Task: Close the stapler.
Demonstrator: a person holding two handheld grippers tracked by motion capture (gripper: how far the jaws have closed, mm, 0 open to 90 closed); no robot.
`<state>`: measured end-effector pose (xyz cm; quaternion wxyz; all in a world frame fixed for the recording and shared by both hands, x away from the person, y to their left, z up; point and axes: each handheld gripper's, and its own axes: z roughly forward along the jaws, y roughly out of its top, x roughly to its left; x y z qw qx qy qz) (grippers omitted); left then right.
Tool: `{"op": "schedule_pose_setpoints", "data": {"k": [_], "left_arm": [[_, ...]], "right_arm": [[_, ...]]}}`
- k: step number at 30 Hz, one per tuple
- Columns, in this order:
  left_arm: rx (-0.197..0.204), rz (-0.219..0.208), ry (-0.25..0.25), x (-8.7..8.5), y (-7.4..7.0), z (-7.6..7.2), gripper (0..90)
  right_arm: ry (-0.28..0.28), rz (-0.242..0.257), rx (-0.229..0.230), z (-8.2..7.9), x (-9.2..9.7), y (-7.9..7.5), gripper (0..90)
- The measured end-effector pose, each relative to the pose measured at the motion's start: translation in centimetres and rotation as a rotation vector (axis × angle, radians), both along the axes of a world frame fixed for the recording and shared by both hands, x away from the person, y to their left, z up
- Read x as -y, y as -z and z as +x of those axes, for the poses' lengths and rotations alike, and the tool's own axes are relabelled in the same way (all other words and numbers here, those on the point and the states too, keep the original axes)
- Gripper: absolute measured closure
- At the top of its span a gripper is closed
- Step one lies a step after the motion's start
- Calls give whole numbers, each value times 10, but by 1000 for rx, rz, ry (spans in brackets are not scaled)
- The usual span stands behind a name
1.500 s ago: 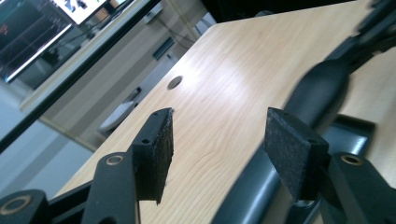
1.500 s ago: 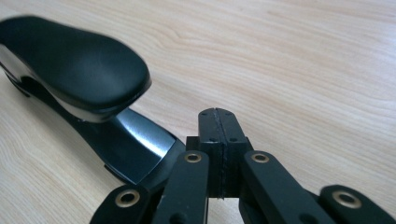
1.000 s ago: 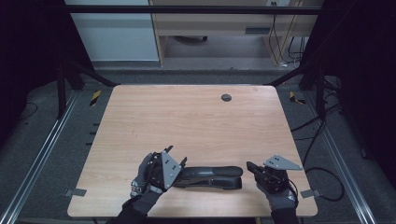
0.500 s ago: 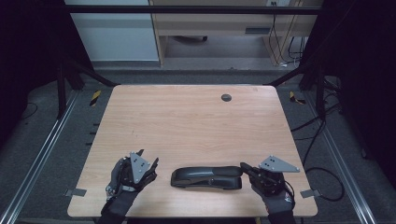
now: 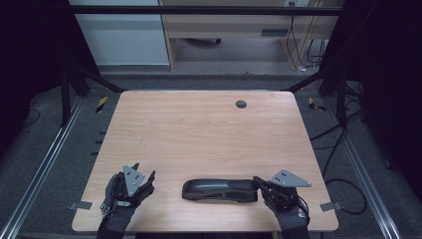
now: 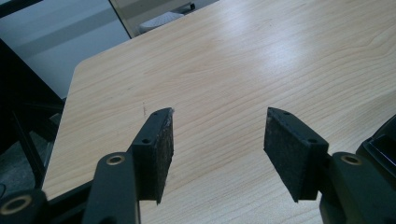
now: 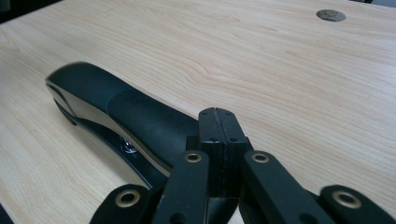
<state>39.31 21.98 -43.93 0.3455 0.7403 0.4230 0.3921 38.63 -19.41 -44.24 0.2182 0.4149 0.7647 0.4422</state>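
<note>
A black stapler (image 5: pixel 219 190) lies flat on the wooden table (image 5: pixel 199 134) near the front edge, its length running left to right. My left gripper (image 5: pixel 144 172) hovers at the front left, well apart from the stapler's left end. Its jaws stand open in the left gripper view (image 6: pixel 219 116), with bare wood between the pads (image 6: pixel 159 149); the stapler's corner (image 6: pixel 380 140) shows at the right edge. My right gripper (image 5: pixel 259 181) sits at the stapler's right end, shut. In the right gripper view (image 7: pixel 218 114) its pads meet with nothing between them, right beside the stapler body (image 7: pixel 116 112); I cannot tell whether they touch it.
A round grey cable grommet (image 5: pixel 241 104) sits in the table's far right part, also seen as the grommet (image 7: pixel 330 15). The front edge runs close below both hands. Cables (image 5: pixel 343 184) lie on the floor to the right.
My left gripper has moved left and down, away from the stapler's left end, with its jaws held at the same width. The stapler and the right gripper have stayed put.
</note>
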Motion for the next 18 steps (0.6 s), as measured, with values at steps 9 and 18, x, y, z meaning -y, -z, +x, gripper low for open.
{"op": "schedule_pose_setpoints", "data": {"k": [9, 18], "left_arm": [[-11, 4, -7, -2, 2, 2, 422], [-14, 1, -15, -4, 3, 2, 422]], "right_arm": [[18, -3, -10, -1, -1, 8, 900], [18, 13, -16, 0, 1, 12, 900]]}}
